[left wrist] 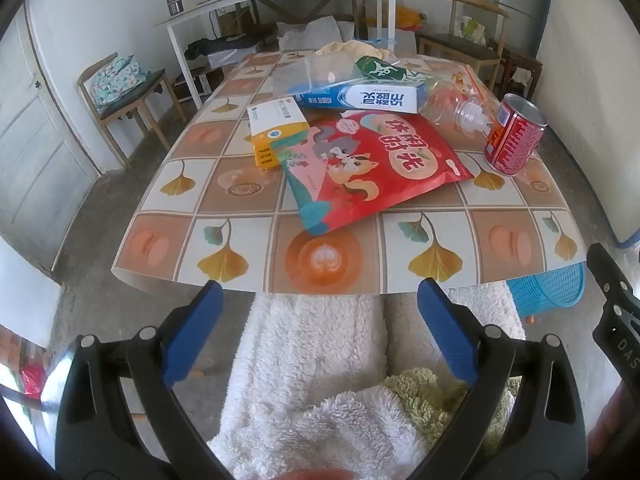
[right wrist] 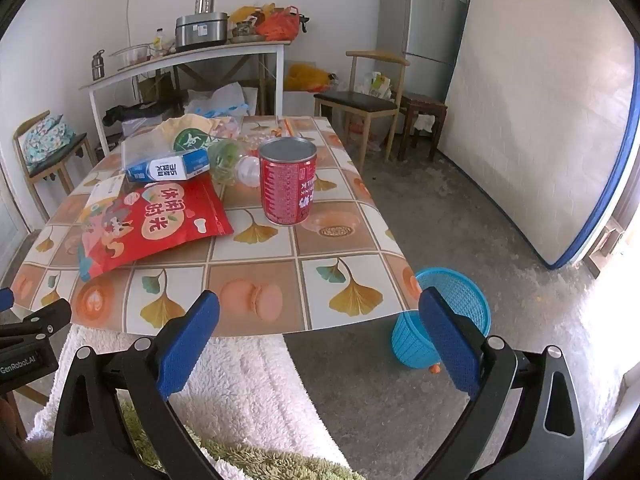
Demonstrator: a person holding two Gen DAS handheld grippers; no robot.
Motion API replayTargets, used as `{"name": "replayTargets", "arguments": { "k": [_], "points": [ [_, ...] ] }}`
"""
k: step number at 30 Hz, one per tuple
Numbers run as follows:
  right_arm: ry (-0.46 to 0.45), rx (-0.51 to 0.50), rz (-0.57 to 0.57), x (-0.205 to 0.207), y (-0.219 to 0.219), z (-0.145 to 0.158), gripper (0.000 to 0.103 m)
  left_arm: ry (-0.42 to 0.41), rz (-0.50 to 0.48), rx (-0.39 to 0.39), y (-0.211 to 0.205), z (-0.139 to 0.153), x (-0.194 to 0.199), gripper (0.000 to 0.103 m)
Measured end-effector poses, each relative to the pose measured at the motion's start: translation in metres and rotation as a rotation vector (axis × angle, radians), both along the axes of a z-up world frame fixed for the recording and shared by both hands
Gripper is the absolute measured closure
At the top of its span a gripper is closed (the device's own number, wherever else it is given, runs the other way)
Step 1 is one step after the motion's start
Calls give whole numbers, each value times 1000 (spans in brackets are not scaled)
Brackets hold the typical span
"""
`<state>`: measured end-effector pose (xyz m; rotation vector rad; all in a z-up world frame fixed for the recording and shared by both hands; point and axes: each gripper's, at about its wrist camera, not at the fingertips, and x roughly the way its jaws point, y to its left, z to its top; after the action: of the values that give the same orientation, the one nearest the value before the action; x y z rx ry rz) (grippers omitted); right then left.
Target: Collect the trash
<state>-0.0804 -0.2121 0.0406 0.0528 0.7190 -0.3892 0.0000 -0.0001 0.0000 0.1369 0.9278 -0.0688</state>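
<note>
Trash lies on a table with a patterned cloth [left wrist: 248, 192]: a red snack bag [left wrist: 372, 164] [right wrist: 156, 220], a red can [left wrist: 514, 134] [right wrist: 288, 180] standing upright, a blue-white toothpaste box [left wrist: 364, 98] [right wrist: 168, 168], a yellow-white box [left wrist: 276, 128], a clear plastic bottle [left wrist: 456, 110] [right wrist: 236, 164] on its side and a green packet [left wrist: 380, 68]. A blue basket [right wrist: 444, 320] [left wrist: 548, 286] stands on the floor by the table's right front corner. My left gripper [left wrist: 320, 304] and right gripper [right wrist: 320, 312] are both open and empty, held before the table's front edge.
A white fluffy garment [left wrist: 312, 344] lies below the grippers. Wooden chairs [left wrist: 128, 92] [right wrist: 360, 104] stand left and right of the table. A white side table [right wrist: 184, 60] with kitchenware is at the back. A mattress [right wrist: 540, 128] leans on the right wall beside a fridge [right wrist: 424, 24].
</note>
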Motion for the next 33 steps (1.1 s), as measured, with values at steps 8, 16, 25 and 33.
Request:
{"name": "replayTargets", "arguments": {
  "k": [8,16,25,33],
  "points": [
    [0,5,1,0,0,0,6,1,-6,1,-2,-1,0,9],
    [-2,5,0,0,1,0,6,0,0,-5,0,0,0,9],
    [-3,5,0,0,1,0,6,-1,0,-6,0,0,0,9],
    [-3,6,0,-1,1,0,6,0,0,-7,0,0,0,9]
  ]
}}
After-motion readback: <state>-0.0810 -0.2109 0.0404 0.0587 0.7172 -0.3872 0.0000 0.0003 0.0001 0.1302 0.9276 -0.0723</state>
